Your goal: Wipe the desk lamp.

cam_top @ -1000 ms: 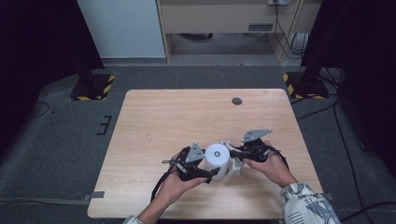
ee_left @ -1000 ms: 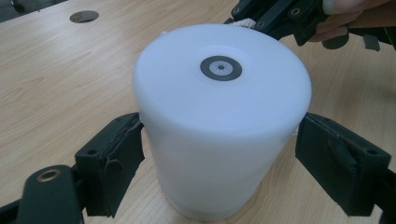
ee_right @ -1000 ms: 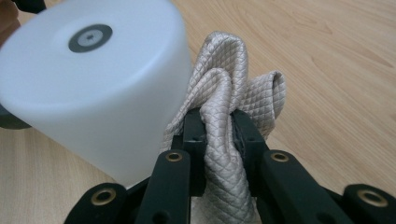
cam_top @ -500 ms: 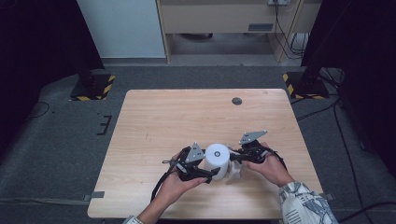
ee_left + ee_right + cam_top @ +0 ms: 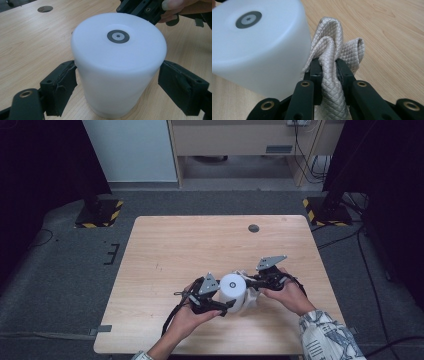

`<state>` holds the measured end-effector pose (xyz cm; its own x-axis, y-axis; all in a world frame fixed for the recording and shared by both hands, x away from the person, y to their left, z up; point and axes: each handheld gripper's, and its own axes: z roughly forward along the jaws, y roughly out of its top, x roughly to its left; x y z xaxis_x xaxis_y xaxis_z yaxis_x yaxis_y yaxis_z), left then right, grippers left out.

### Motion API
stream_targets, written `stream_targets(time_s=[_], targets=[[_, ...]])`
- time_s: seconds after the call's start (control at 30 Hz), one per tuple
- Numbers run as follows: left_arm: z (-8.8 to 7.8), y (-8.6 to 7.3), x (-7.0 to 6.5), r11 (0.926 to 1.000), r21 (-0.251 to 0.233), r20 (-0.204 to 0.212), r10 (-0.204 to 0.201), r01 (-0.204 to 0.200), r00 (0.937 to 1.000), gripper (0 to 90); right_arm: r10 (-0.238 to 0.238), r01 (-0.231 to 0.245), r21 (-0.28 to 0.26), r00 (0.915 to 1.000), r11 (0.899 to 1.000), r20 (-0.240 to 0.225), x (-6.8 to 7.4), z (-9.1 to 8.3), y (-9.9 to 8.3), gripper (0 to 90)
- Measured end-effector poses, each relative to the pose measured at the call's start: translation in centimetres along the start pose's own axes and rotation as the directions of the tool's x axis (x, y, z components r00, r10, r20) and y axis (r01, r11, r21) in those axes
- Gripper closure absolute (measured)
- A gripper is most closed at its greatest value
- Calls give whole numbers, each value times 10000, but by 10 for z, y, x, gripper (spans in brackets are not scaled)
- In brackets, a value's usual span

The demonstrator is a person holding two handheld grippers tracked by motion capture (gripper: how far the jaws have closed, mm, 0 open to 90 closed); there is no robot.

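While quilted cloth (image 5: 332,57) bunches, smooth white cylinder (image 5: 118,62) stands upright.

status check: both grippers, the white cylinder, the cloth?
Left gripper clamped on white matte plastic cylinder, upright on wooden table. Right gripper shut on grey quilted cloth, bunched against cylinder's side. Nothing in the way.

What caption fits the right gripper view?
Right tongs shut on a quilted beige cloth beside a white cylinder on the wooden table.
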<state>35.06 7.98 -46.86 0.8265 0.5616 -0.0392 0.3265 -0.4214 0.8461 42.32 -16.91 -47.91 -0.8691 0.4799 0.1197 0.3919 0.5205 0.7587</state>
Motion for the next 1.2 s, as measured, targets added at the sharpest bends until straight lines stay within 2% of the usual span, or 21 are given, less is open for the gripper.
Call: stream_targets(time_s=[0.33,0.5,0.77,0.9,1.0,1.2], targets=[[0,0,-1,10000,5,-30,16,-16,10000,144,-137,133,622,9999,9980,63,-1,13,-8,788],[0,0,-1,10000,47,-45,39,-39,10000,145,-48,40,572,9999,9984,147,1,9,-10,787],[1,0,-2,10000,82,-101,35,-34,9999,145,1,4,-116,9992,9999,401,11,-15,-10,785],[2,0,-3,9999,142,-98,50,-49,9999,144,185,-157,-524,9983,9985,547,20,-28,-12,783],[1,0,-3,10000,11,89,-1,1,10000,144,97,-59,-566,9976,9984,683,26,-35,-14,781],[-5,7,-5,9999,-137,29,43,-43,10000,131,152,-68,-860,9952,9963,965,34,-48,-16,781]])
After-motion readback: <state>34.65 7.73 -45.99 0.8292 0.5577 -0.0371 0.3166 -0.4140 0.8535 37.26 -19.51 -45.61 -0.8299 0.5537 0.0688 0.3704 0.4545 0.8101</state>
